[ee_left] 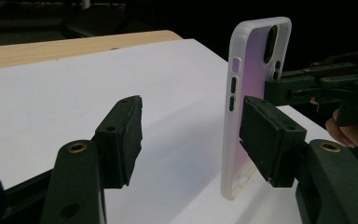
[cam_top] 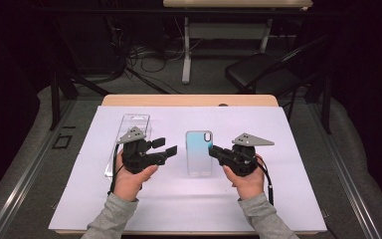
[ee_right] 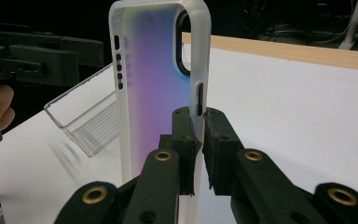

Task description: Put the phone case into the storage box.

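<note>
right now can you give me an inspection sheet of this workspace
surface: white sheet over a wooden table, flat and clean
job's things: phone case on the sheet between the two grippers; clear tray beside the left gripper
clutter: nothing seen
grippers: right gripper shut on the case's side rim; left gripper open, jaws apart, one pad by the case's edge
cables: a black cable trails from each gripper along the wrists; more cables lie on the floor beyond the table
surroundings: dark room, a black chair and another table behind
</note>
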Available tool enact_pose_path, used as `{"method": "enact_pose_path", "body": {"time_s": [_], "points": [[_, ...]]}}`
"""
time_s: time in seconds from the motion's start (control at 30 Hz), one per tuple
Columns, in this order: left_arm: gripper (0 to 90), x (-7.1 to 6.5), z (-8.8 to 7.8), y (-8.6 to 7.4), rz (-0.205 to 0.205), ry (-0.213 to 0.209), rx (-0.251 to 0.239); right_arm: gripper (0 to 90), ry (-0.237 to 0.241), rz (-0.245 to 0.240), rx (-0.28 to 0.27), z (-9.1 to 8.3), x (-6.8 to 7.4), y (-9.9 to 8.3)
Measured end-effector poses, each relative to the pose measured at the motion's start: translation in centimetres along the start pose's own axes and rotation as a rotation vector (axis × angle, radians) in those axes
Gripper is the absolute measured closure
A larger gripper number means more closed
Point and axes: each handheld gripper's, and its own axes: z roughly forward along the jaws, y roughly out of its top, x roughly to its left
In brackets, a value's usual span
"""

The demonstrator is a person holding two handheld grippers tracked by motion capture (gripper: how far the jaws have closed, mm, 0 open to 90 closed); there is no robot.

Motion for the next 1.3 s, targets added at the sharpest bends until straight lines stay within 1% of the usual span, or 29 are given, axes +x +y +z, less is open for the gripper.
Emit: {"method": "enact_pose_path", "body": {"time_s": [0.17,0.4,0.47,0.63,0.73,0.8,0.87,1.0,1.1,1.17,1.23,1.3], "points": [[37.5,-0.1,0.1,0.0,-0.002,-0.004,0.0,83.4,0.004,-0.009,-0.009,0.2,0.6,-0.1],[37.5,-0.3,0.3,-0.1,-0.003,-0.008,0.005,83.4,0.005,-0.016,-0.001,0.4,1.0,-0.4],[37.5,-0.4,0.3,-0.1,-0.004,-0.01,0.006,83.4,0.004,-0.018,-0.008,0.4,1.1,-0.5],[36.8,-0.7,0.4,0.0,0.016,-0.012,0.011,83.4,0.004,-0.026,-0.007,0.6,1.5,-0.7],[35.5,-0.8,0.4,0.0,0.015,-0.014,0.011,83.4,0.006,-0.03,-0.007,0.8,1.7,-0.9],[34.1,-0.9,0.3,0.1,0.009,-0.012,0.008,83.4,0.006,-0.031,-0.013,0.9,1.9,-1.0],[31.8,-0.9,0.3,0.1,-0.002,-0.02,0.002,83.4,0.007,-0.032,-0.011,0.9,2.0,-1.0],[31.9,-1.0,0.2,0.1,0.004,-0.019,-0.004,83.4,0.007,-0.035,-0.014,1.0,2.2,-1.1],[34.4,-1.1,0.2,0.1,0.009,-0.016,-0.013,83.4,0.008,-0.044,-0.018,1.1,2.4,-1.2],[37.5,-1.2,0.1,0.1,0.016,-0.025,-0.019,83.4,0.012,-0.04,-0.021,1.1,2.6,-1.3],[43.1,-1.3,0.1,0.1,0.022,-0.039,-0.025,83.4,0.012,-0.045,-0.021,1.2,2.7,-1.4],[44.9,-1.3,0.0,0.1,0.014,-0.037,-0.03,83.4,0.009,-0.045,-0.023,1.2,2.9,-1.4]]}}
